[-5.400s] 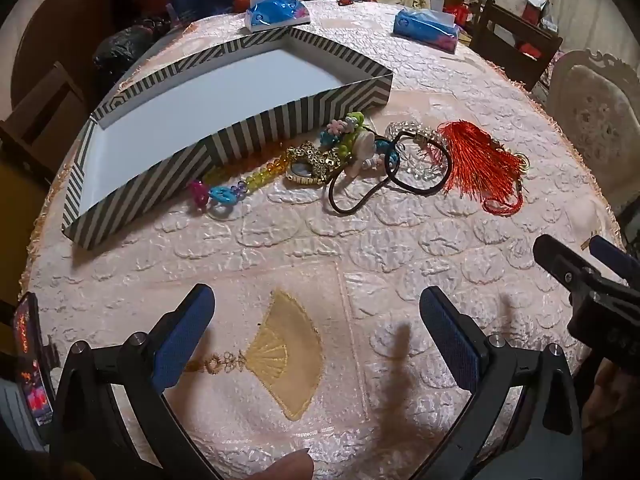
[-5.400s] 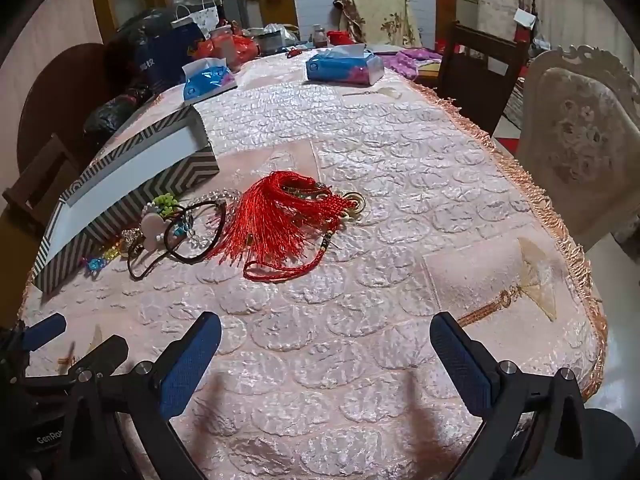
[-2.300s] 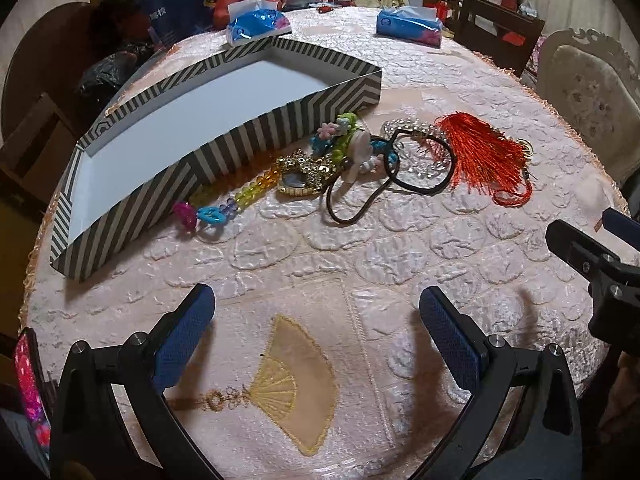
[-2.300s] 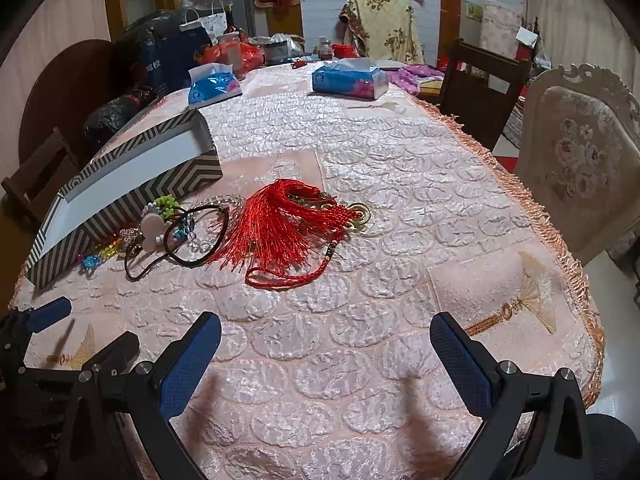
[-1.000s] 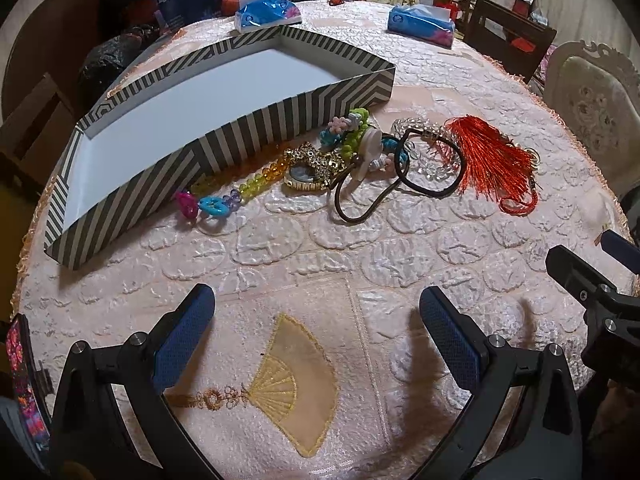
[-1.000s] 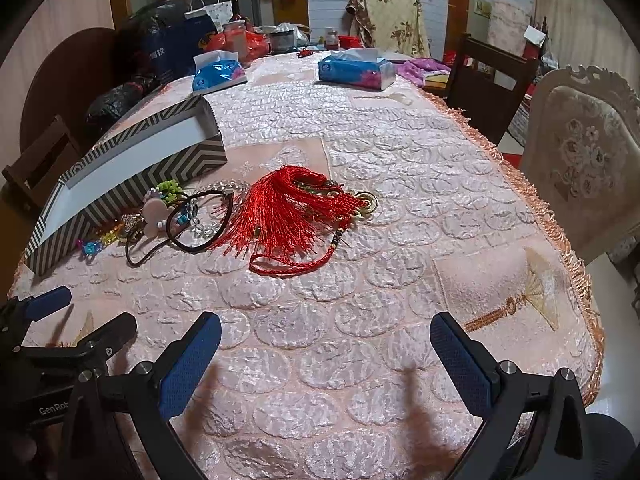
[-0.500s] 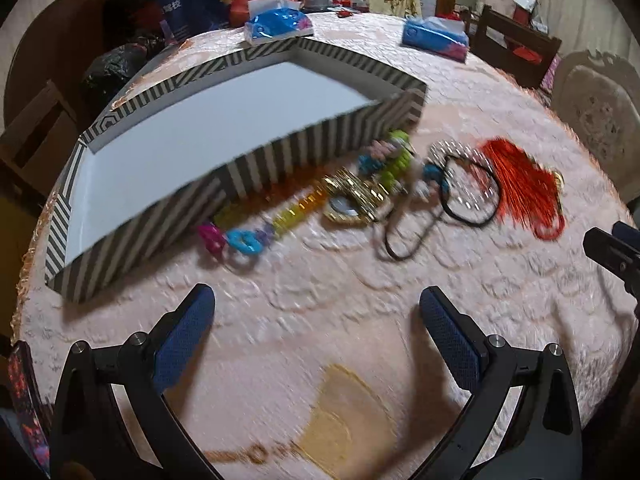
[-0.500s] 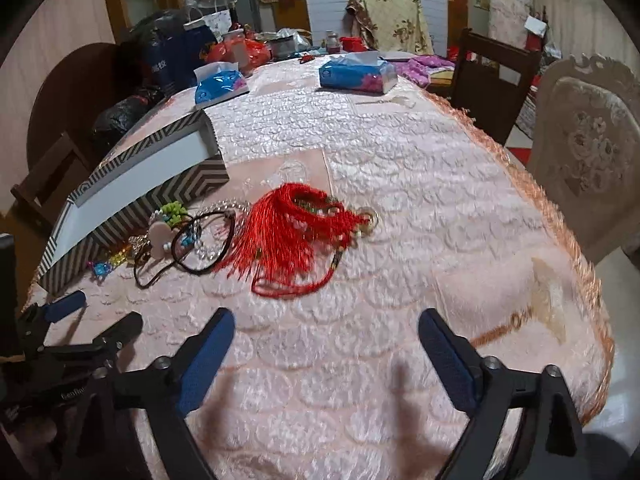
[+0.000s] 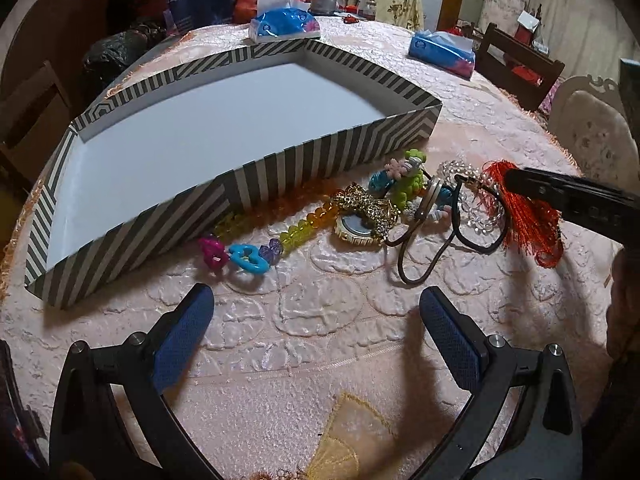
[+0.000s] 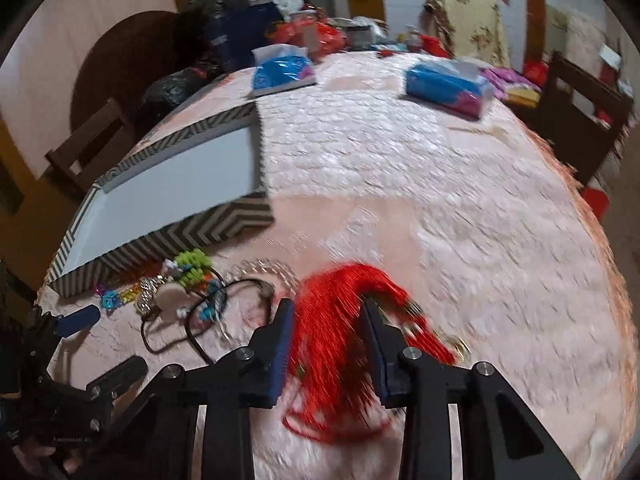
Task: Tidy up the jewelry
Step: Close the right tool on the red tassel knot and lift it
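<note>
Right tongs (image 10: 326, 332): half a second ago they hung wide open over bare cloth; now they have come down around the red tassel (image 10: 340, 312), blue pads on either side of the strands, narrowed but seemingly not clamped; the blur makes contact hard to judge.
Left tongs (image 9: 316, 328): spread wide, gripping nothing, now closer to the jewelry than a second ago.
Jewelry: colourful bead strand (image 9: 256, 246), gold brooch (image 9: 364, 216), green charm (image 9: 412, 176), black cord (image 9: 436, 236) and clear bead bracelet (image 9: 468, 192) lie in a row just beside the near wall of the striped box (image 9: 280, 176), all outside it.
Surface: round, under a pink embossed cloth (image 9: 320, 320) with a gold fan motif.
Room: two blue tissue packs (image 10: 448, 84) at the far side, carved chair (image 9: 592, 136) to the right.
</note>
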Demonstrator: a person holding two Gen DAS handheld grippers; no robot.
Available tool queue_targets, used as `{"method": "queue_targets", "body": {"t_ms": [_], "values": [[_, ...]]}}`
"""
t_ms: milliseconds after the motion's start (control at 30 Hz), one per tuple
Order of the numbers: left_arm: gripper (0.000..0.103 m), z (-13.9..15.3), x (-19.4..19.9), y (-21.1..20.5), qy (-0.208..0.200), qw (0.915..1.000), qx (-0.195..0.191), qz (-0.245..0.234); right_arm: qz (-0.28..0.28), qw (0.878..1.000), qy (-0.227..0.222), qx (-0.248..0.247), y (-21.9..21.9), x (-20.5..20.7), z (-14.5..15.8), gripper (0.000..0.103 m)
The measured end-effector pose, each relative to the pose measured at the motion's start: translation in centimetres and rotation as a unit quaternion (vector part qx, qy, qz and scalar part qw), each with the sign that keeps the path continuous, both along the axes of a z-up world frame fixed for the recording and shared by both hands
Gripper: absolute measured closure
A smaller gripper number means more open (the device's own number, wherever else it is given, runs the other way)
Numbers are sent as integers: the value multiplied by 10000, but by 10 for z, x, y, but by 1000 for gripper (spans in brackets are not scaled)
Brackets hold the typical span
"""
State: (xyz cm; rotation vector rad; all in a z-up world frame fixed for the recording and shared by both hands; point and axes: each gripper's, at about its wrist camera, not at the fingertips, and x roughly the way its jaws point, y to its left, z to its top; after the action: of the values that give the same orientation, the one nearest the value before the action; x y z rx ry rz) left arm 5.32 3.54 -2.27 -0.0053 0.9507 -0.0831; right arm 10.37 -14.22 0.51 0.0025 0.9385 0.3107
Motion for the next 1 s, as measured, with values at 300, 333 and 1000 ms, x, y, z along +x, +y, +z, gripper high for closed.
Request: {"method": "queue_targets", "body": {"t_ms": [300,333,1000], "values": [[0,-2,0,-2,19,9999,105,6,-130,9999,77,-7,0,14,-16,97],[0,-2,0,-3,18,9999,101,5,-185,9997,81,122,-4,13,-14,100],[3,21,-14,14,-342,9940,-883,-543,-1171,9847,-631,1123,-75,-71,48,100]]}}
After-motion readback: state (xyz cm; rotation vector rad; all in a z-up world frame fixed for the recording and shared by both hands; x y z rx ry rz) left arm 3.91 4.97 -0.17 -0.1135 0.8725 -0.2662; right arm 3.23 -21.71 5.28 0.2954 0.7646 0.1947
